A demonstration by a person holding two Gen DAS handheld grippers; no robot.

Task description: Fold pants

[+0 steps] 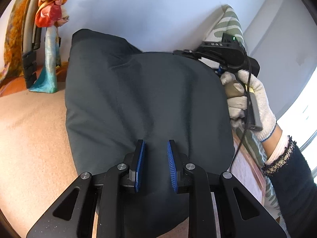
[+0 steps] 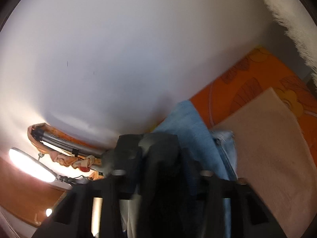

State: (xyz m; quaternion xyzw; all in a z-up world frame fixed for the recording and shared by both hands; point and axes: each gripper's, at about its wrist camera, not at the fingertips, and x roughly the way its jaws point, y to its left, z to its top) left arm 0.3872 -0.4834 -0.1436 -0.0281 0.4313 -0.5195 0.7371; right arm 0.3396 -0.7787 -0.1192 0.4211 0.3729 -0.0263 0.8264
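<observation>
From my left wrist I look down along my left gripper, whose two blue-padded fingers stand close together with a fold of the dark pants pinched up between them — the cloth bunches right at the pads and creases fan away from that spot. The pants spread ahead of my fingers as a broad dark sheet, hem or waistband at the far end, lying over a peach-coloured cover that shows to the left of the fingers. Ahead and to the right, at the far right edge of the cloth, my right hand in a pale knit glove holds the right gripper, its tip touching the pants' edge; from here I cannot tell how its jaws stand. A green-striped cushion rises behind it, and far left of my fingers a knotted, colourful scarf hangs by the wall. From my right wrist the picture is blurred: my fingers are dark shapes drawn near one another, with dark grey cloth of the pants heaped over and between them — gripped, as far as I can make out. Just beyond them to the right lies blue denim, then the peach cover and an orange patterned sheet; to the left, a tripod wrapped in cloth against the white wall.
</observation>
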